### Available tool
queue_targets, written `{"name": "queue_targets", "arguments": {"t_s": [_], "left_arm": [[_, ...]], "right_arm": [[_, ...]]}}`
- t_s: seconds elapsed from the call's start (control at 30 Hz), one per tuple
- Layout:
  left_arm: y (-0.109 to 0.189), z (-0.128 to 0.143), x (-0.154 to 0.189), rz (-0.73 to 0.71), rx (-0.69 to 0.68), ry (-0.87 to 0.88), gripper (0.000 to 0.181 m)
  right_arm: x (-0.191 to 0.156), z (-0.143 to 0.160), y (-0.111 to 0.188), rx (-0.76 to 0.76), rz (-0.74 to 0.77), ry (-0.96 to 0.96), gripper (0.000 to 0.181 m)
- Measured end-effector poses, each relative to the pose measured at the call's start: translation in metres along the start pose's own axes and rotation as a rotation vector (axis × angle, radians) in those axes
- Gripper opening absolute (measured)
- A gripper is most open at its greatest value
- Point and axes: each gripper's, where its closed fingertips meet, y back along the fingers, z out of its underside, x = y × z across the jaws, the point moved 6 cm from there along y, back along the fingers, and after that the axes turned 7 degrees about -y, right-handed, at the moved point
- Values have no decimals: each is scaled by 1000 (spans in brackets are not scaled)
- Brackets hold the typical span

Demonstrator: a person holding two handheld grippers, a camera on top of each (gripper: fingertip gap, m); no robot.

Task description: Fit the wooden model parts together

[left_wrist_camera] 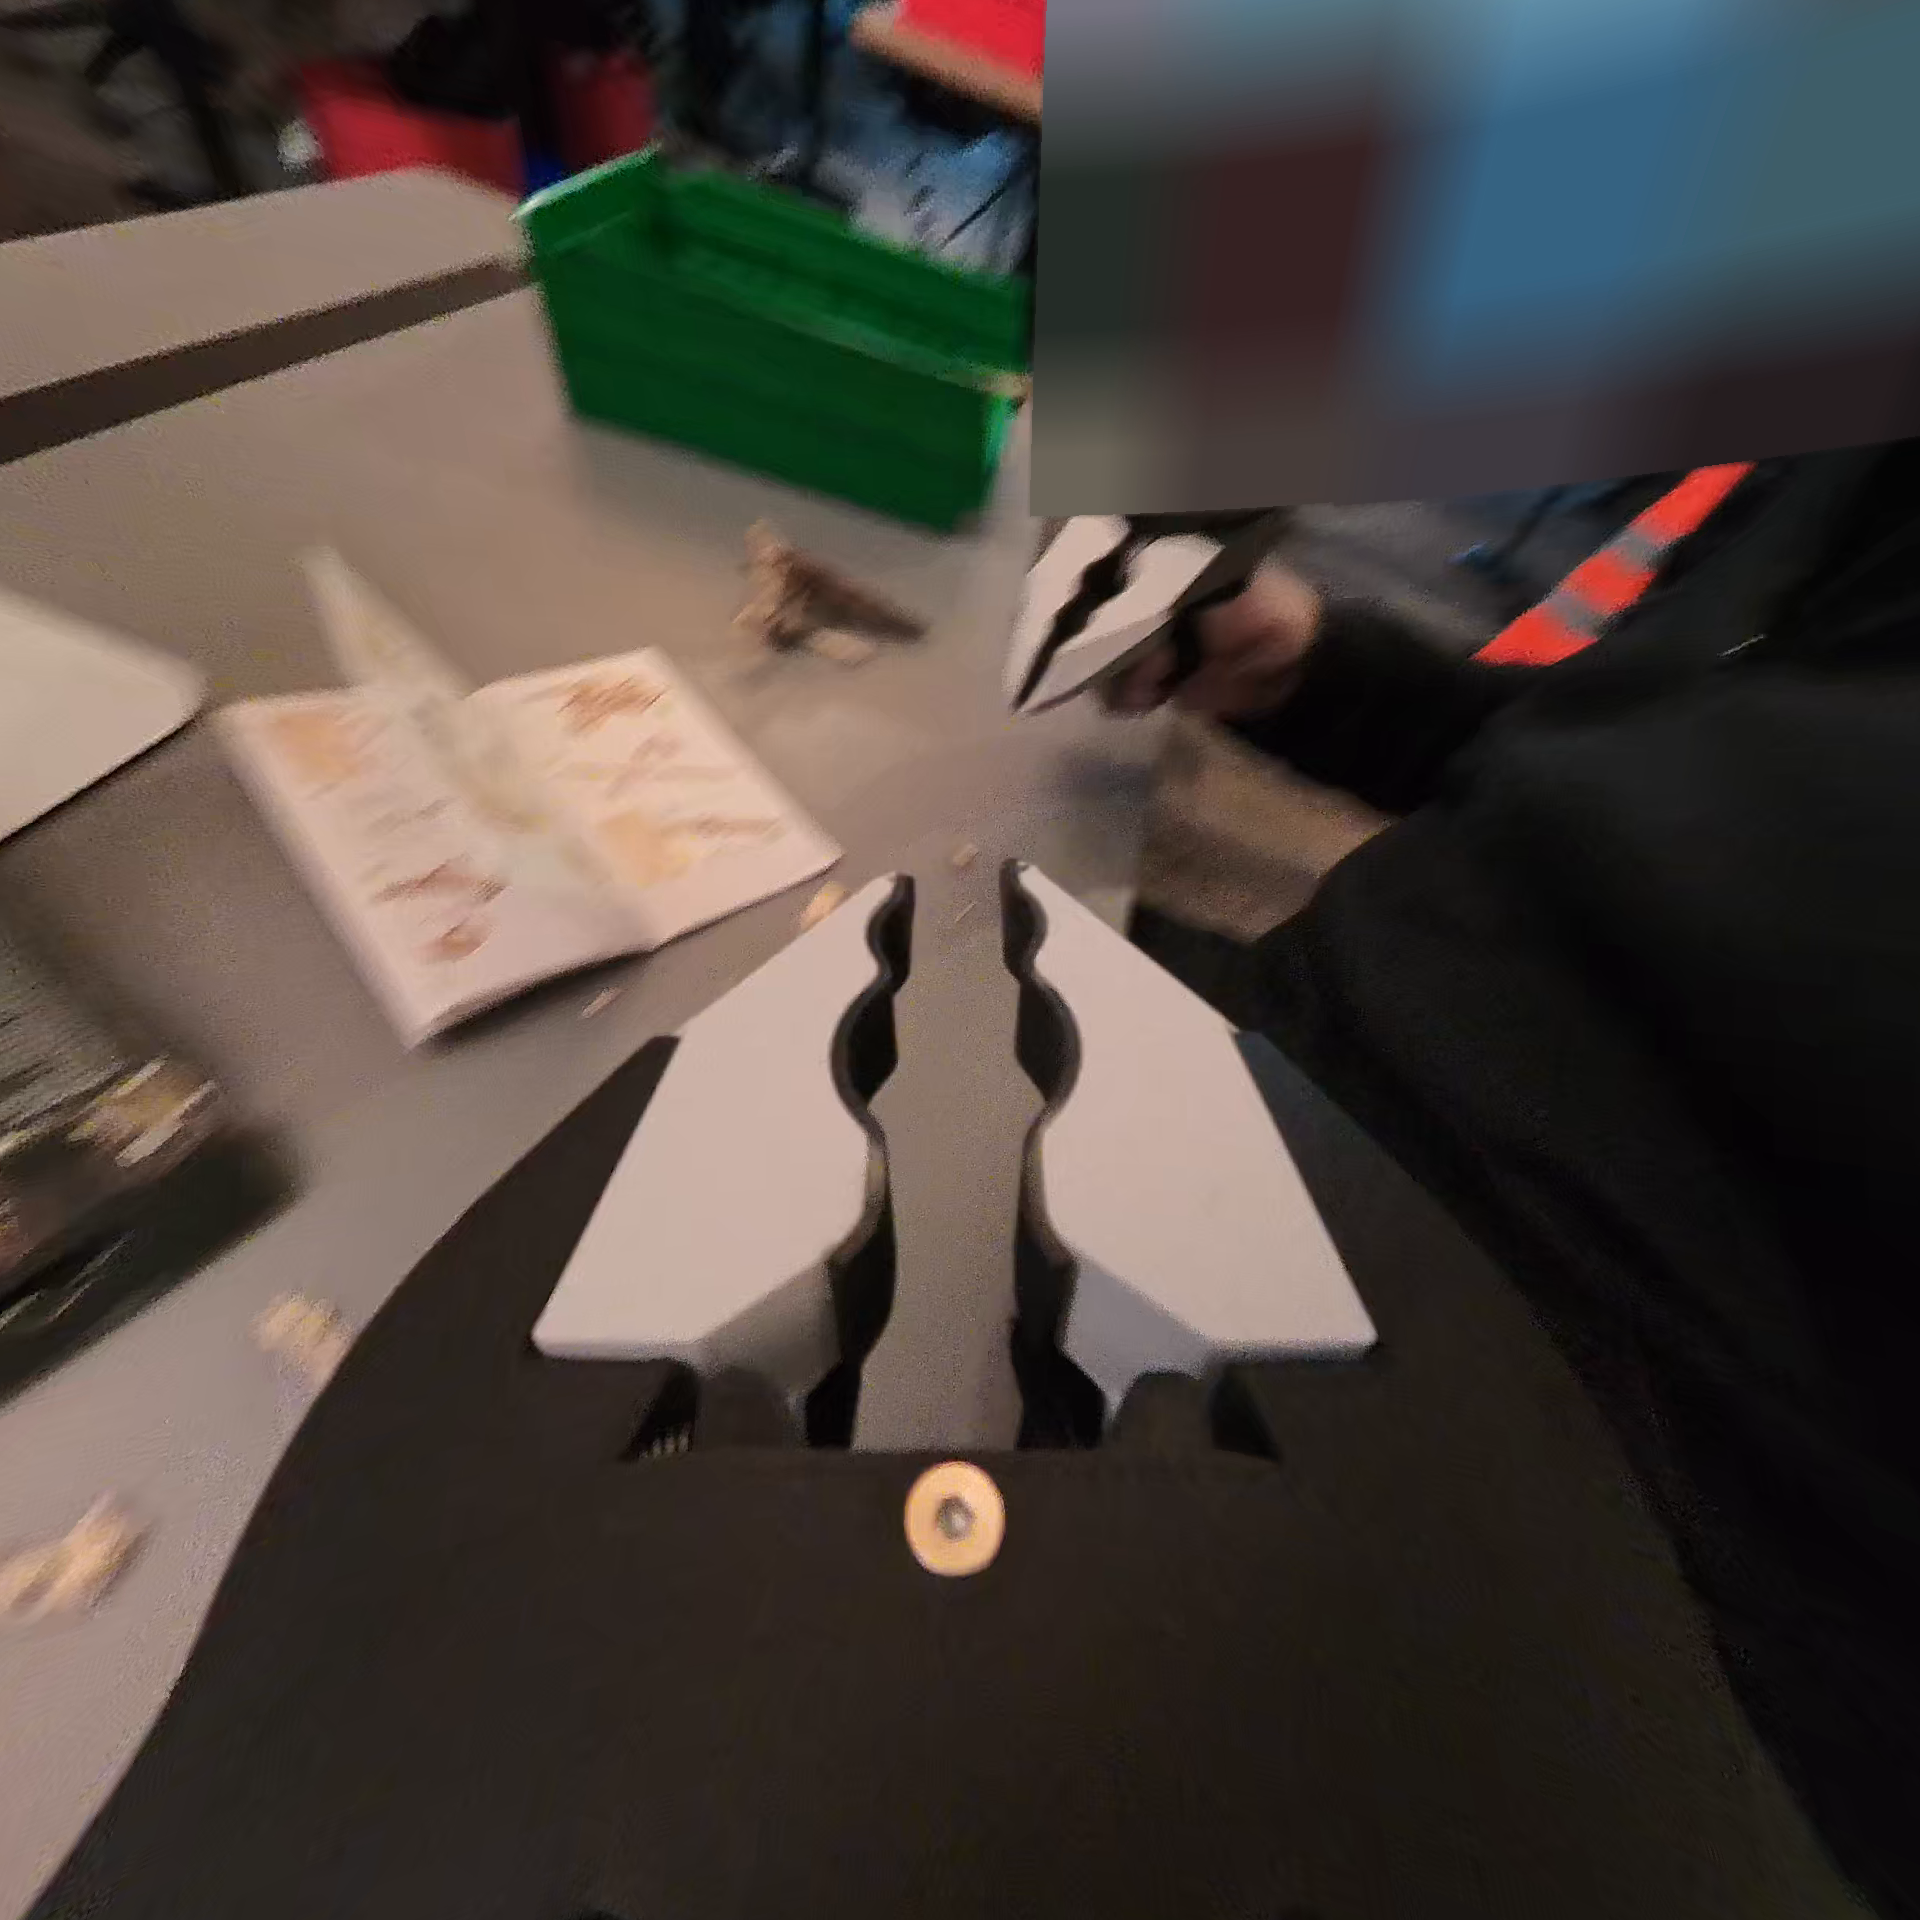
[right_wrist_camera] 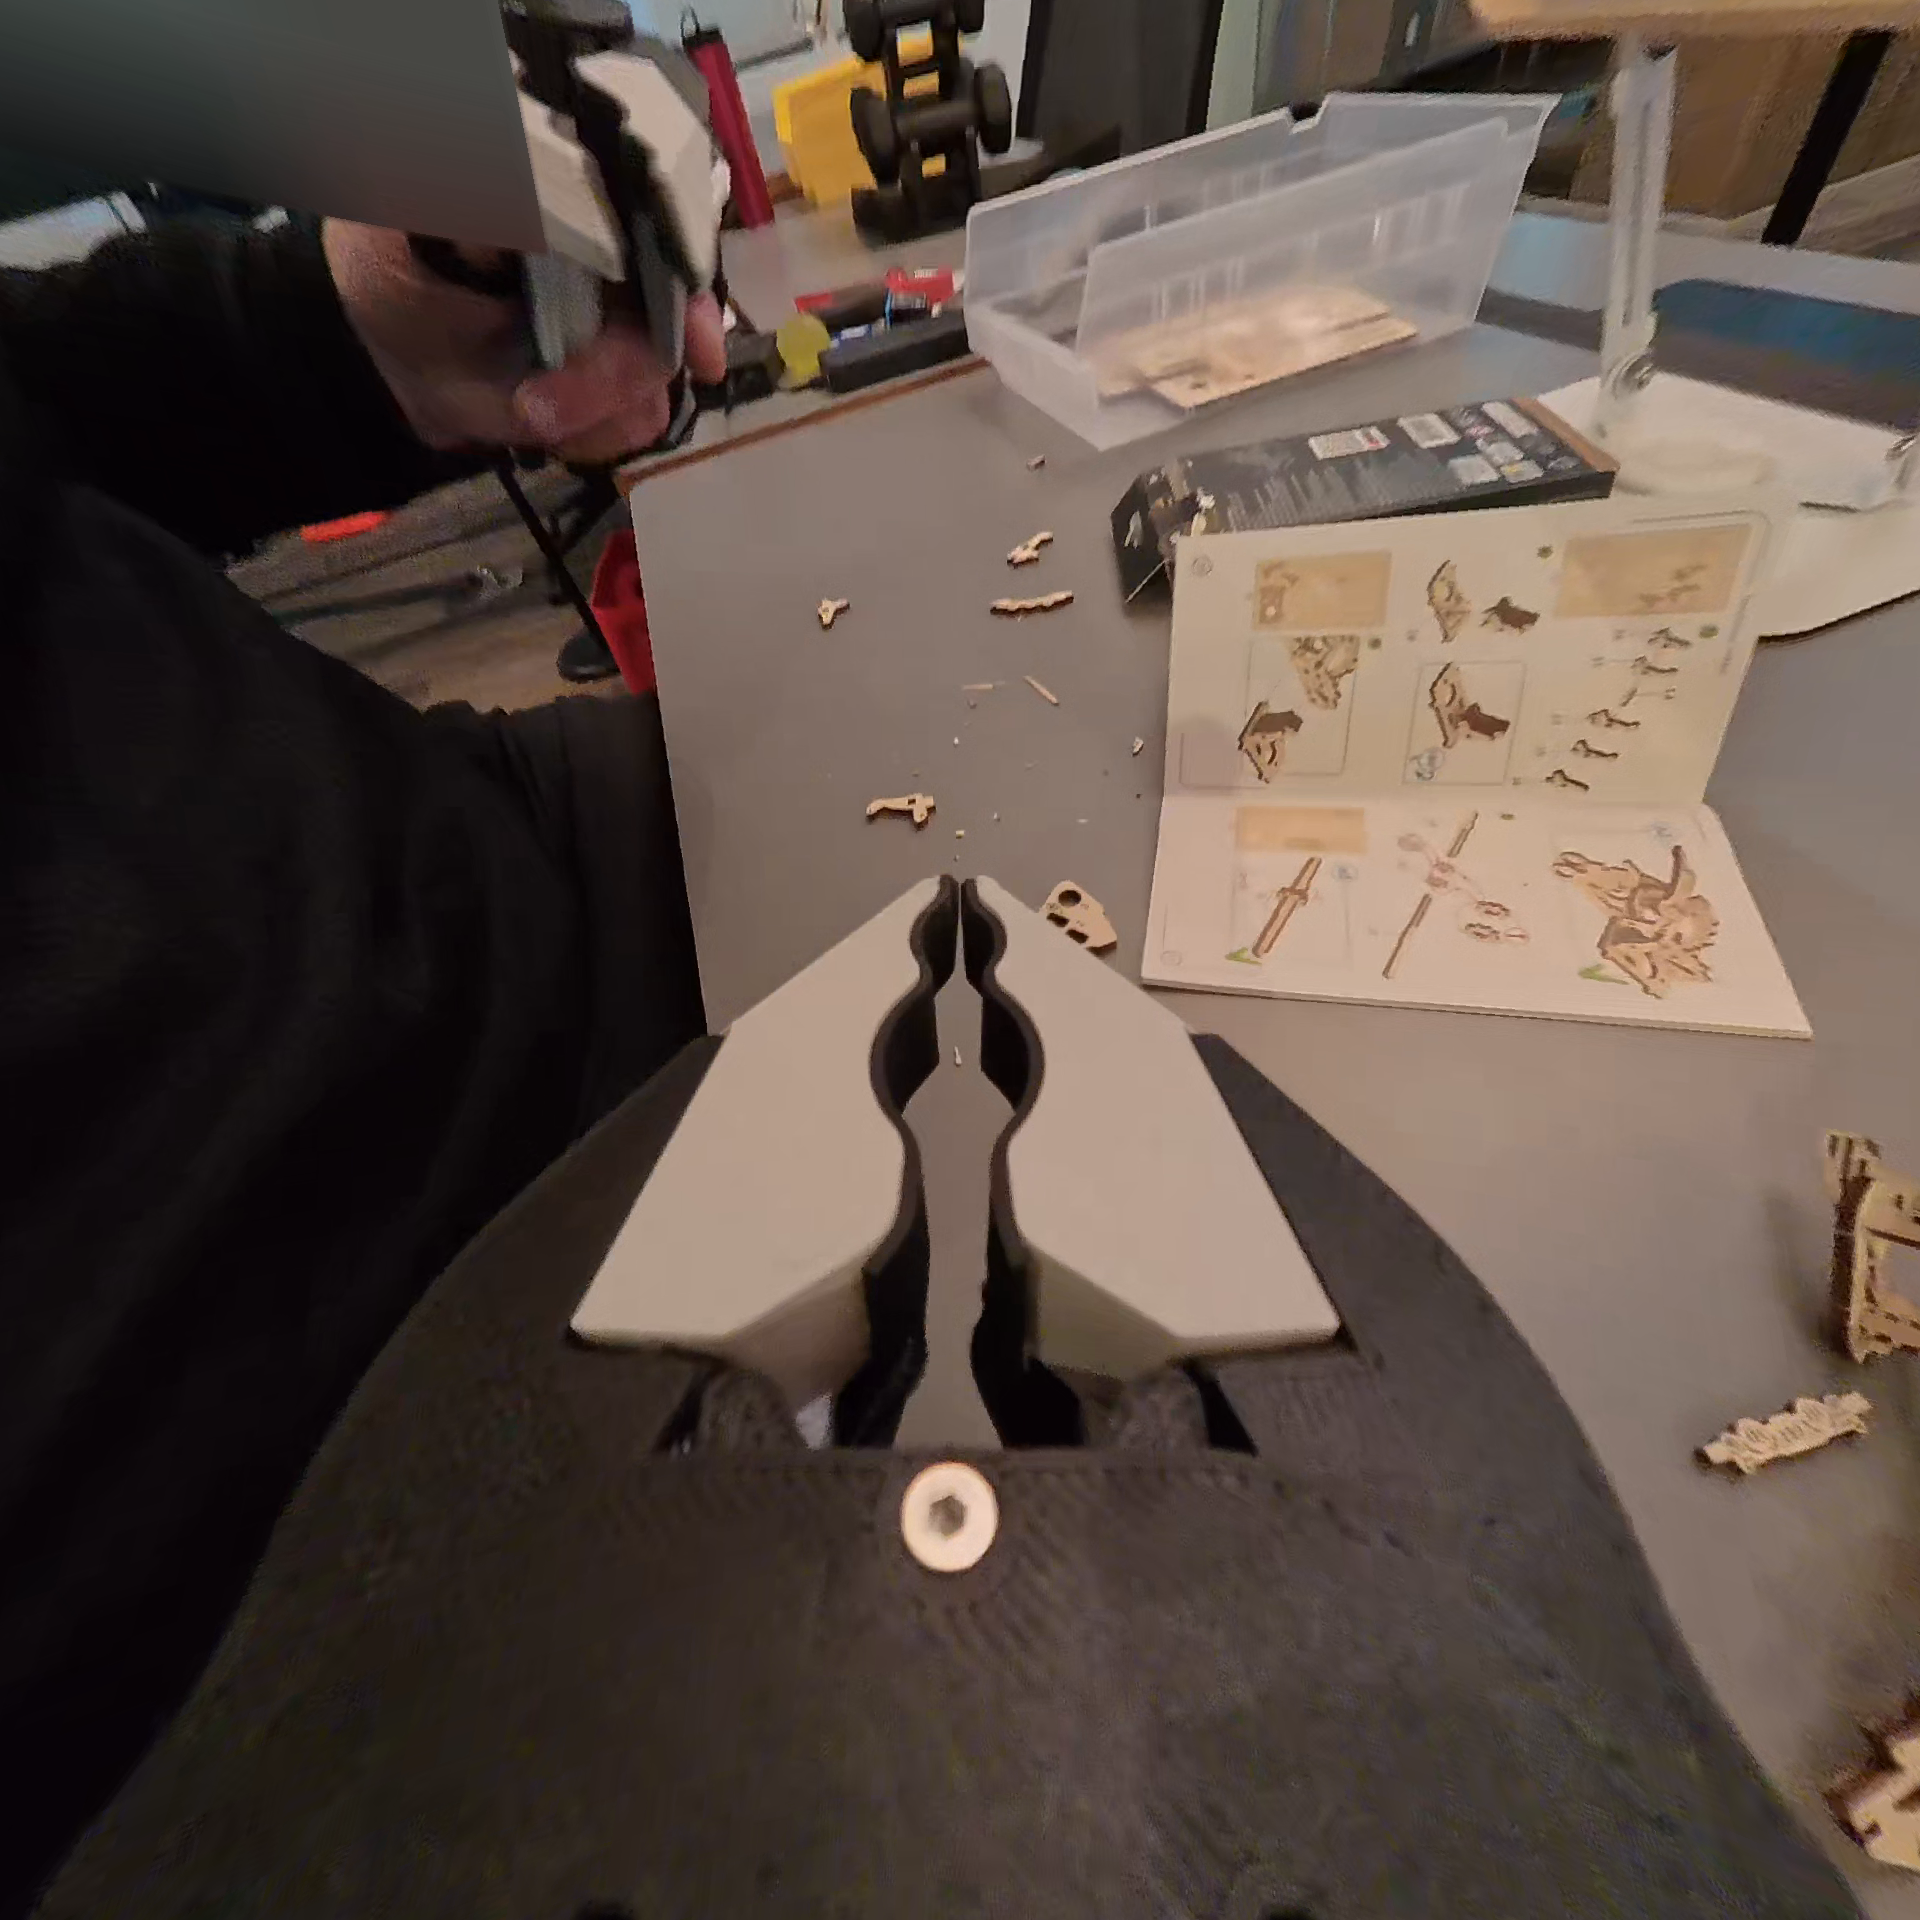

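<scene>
Flat pale laser-cut wooden model parts lie scattered on the grey desk (right_wrist_camera: 1351, 1195): a long wavy-edged wooden strip (right_wrist_camera: 1031, 604) lies with its long axis running left-right in the right wrist view, and a small holed wooden piece (right_wrist_camera: 1081, 914) sits just beside the right hand-held gripper (right_wrist_camera: 961, 888), next to the open white instruction booklet (right_wrist_camera: 1455, 790). That gripper's grey fingers nearly meet at the tips, gripping nothing. The left hand-held gripper (left_wrist_camera: 956, 883) is narrowly parted and empty, above the desk

booklet (right_wrist_camera: 1455, 790), box (right_wrist_camera: 1382, 468); print illegible
</scene>
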Motion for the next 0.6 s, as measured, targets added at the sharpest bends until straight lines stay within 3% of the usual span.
{"name": "queue_targets", "arguments": {"t_s": [0.2,0.3,0.5,0.6], "left_arm": [[45,70,-56,-347,-348,43,41],[63,96,-70,-389,-449,38,42],[92,152,-69,-319,-651,26,38],[89,158,-67,-290,-640,34,35]], "right_arm": [[-1,2,-26,-115,42,45,12],[3,-1,-26,-133,75,54,13],[8,2,-27,-190,77,34,13],[7,5,-34,-230,79,42,14]]}}
